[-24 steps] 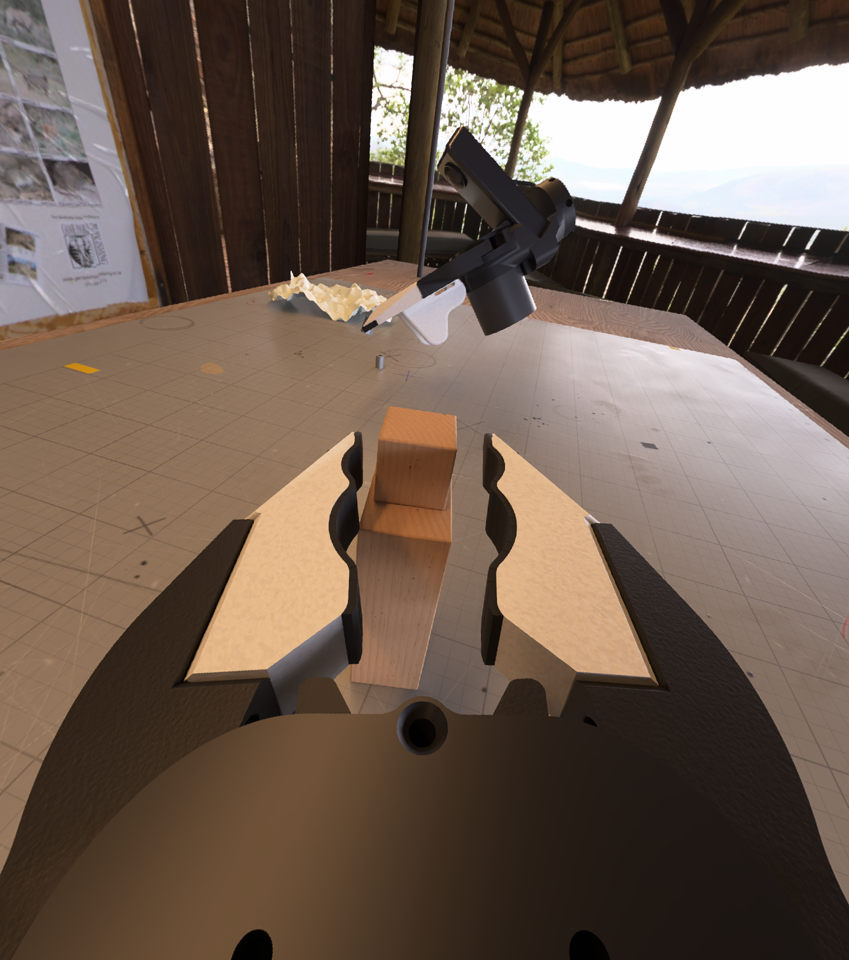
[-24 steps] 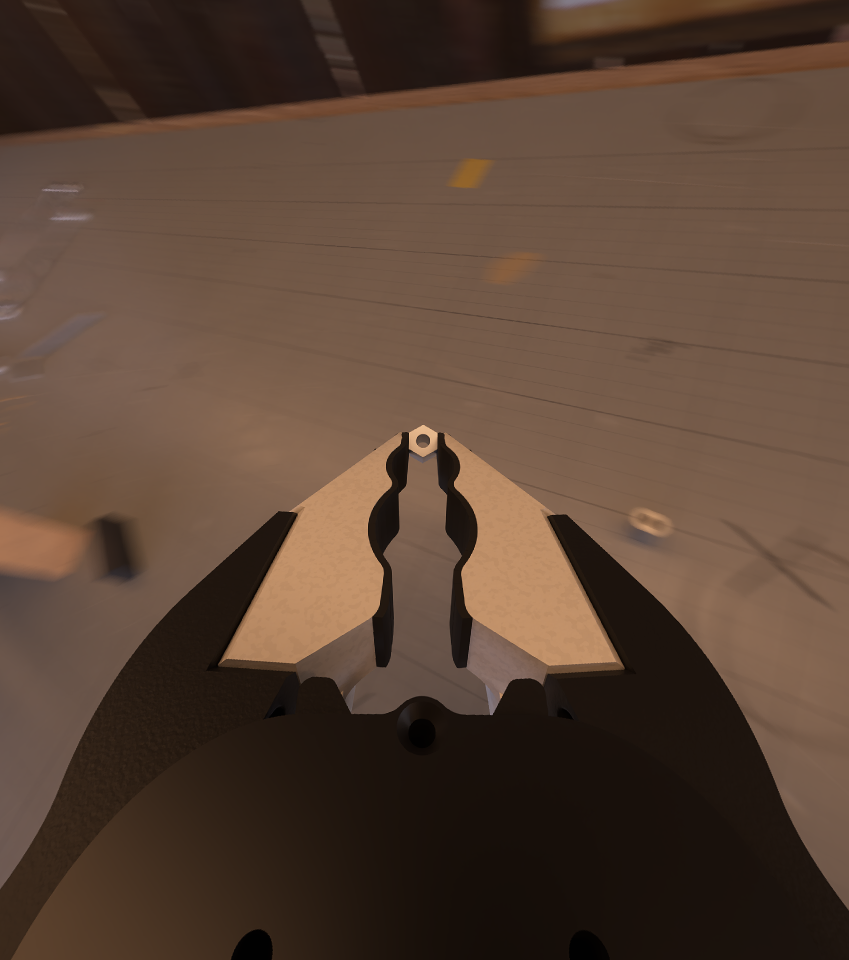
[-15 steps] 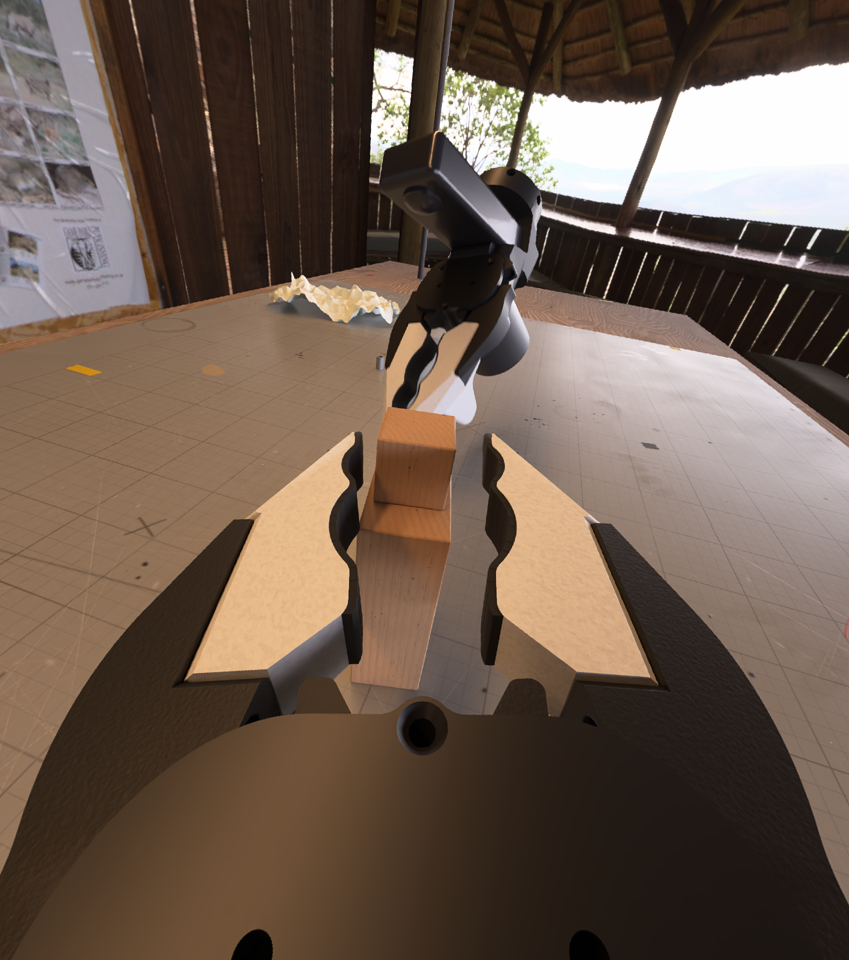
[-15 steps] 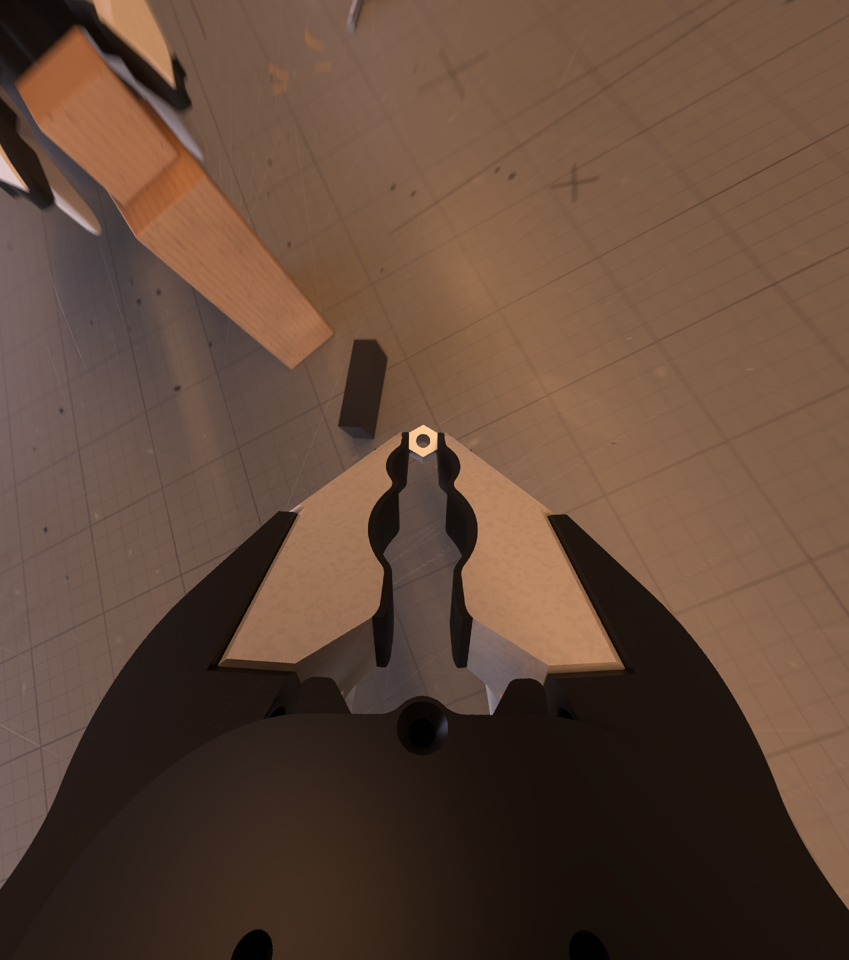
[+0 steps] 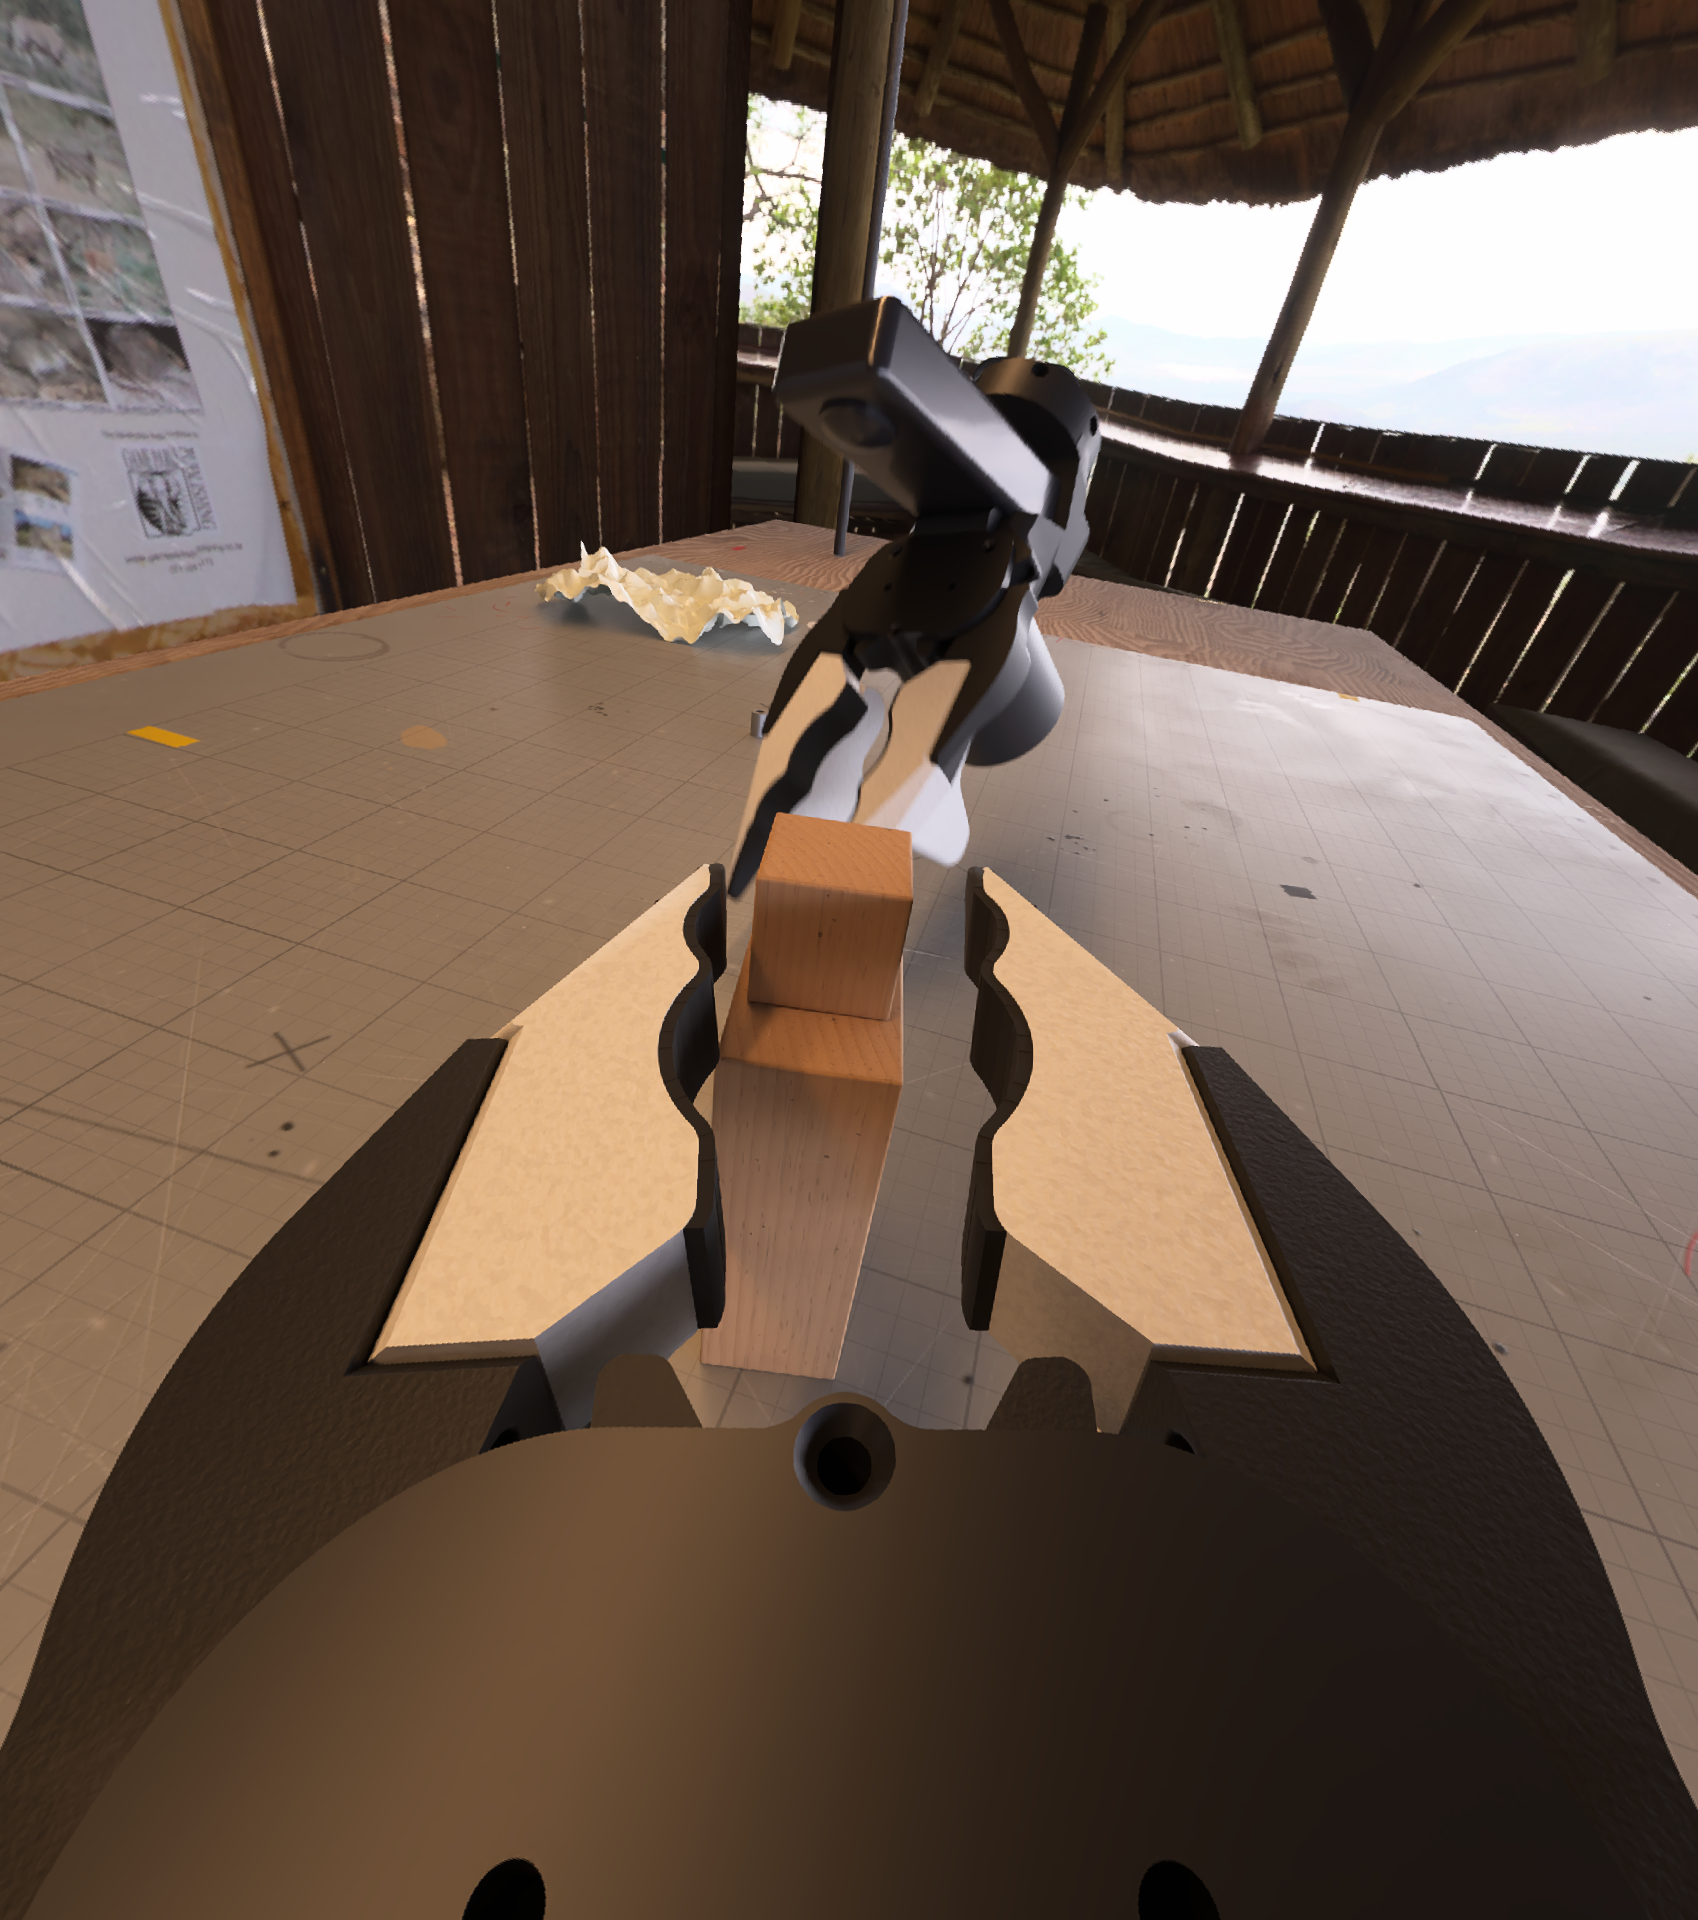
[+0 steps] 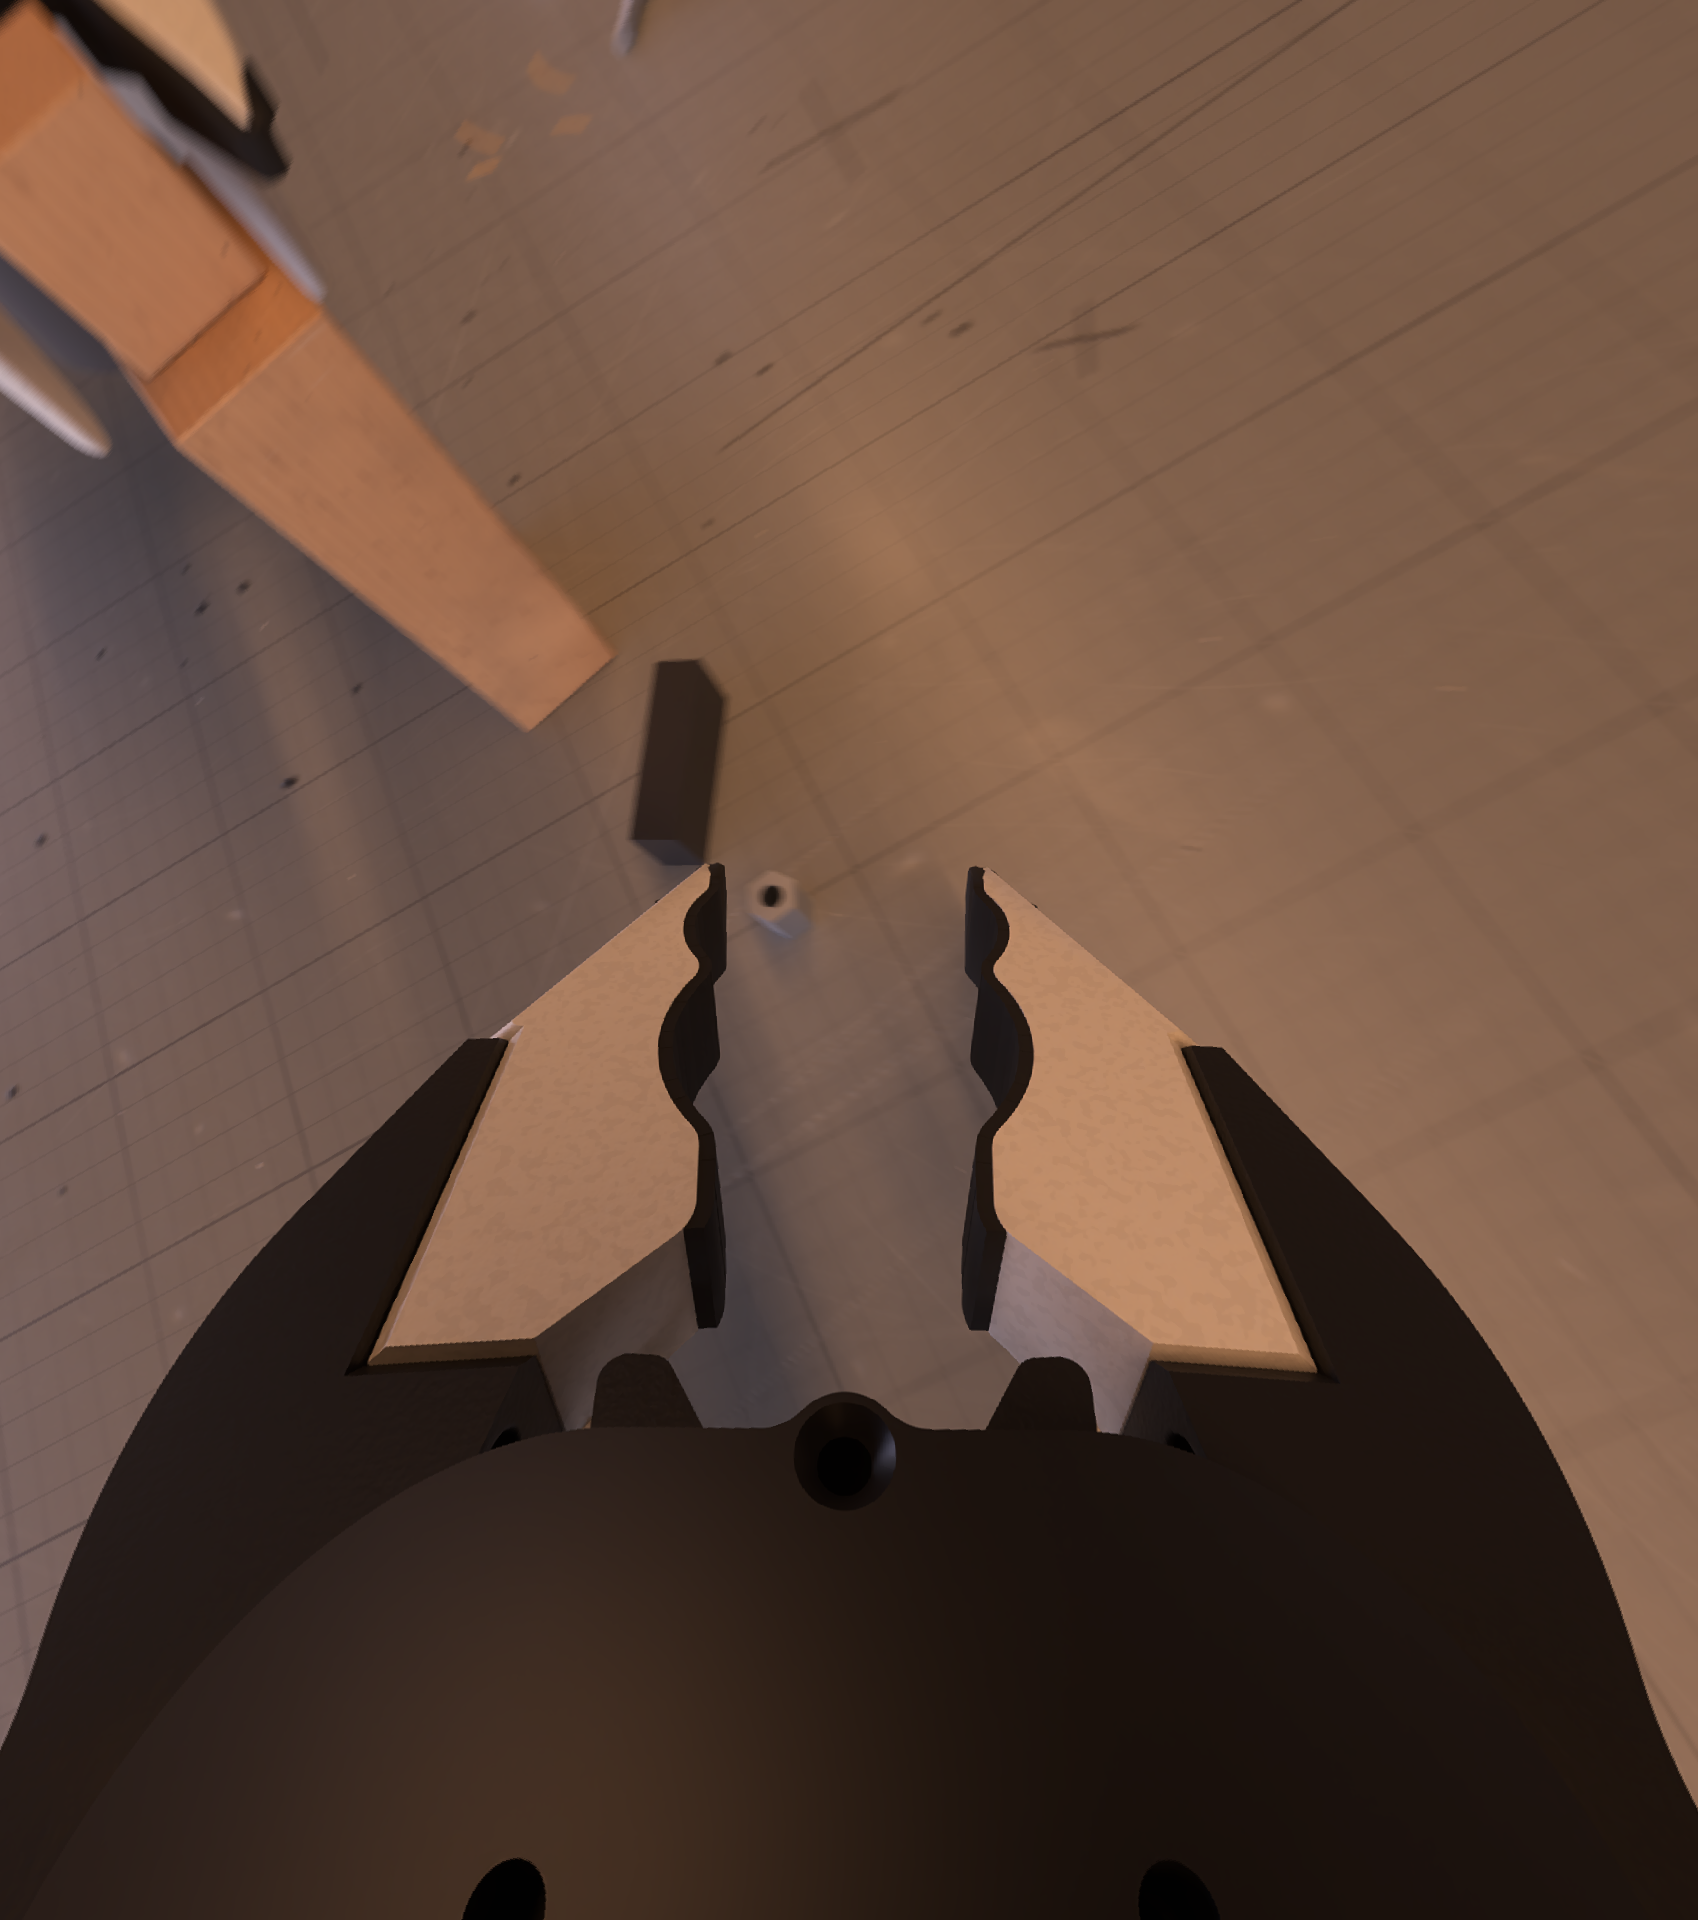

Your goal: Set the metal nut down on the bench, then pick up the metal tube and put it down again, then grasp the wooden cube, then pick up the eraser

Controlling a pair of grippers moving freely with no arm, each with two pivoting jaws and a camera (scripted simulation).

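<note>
My right gripper [image 6: 843, 883] is open and points down at the bench. The small metal nut [image 6: 772, 894] lies loose on the bench just inside its left fingertip. A black eraser [image 6: 679, 769] lies just beyond the nut. My left gripper [image 5: 843, 883] is open, with its fingers on either side of the wooden cube [image 5: 829, 914]. The cube sits on top of a taller wooden block [image 5: 803, 1195]. The cube [image 6: 76, 197] and the block [image 6: 357, 499] also show in the right wrist view. The right gripper [image 5: 829, 800] hangs just behind the cube. The small metal tube [image 5: 754, 722] stands farther back.
A crumpled cream paper [image 5: 668, 603] lies near the bench's far edge. A poster board [image 5: 45, 312] stands at the left. Wooden slat walls and a railing [image 5: 1447, 540] surround the bench. A yellow mark [image 5: 161, 737] sits on the grid mat [image 5: 201, 883].
My right gripper has opened and let go of the nut, which now lies on the bench by the eraser. It also came lower. The left gripper has not moved.
</note>
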